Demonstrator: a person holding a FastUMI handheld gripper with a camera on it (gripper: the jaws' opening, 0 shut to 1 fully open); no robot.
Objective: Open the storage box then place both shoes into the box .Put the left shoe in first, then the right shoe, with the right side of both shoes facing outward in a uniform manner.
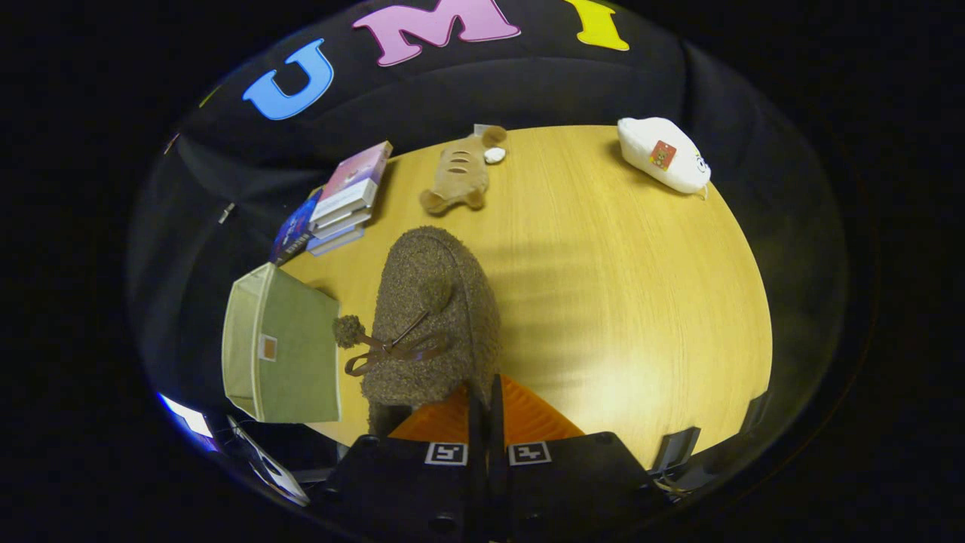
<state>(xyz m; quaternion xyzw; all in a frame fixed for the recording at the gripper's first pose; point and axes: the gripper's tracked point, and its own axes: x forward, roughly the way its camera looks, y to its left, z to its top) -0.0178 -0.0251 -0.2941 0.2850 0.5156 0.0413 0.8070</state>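
One shoe (433,317) is hanging between the gripper (482,411) fingers. One box (283,354), one book stack (339,204) and two plush toys, tan (460,177) and white (663,154), are sitting on one table (641,302).

Nothing legible here tbh. The book stack (343,204), the white plush's red tag (662,154) and the green storage box's small label (267,347) are all too tiny or blurry.
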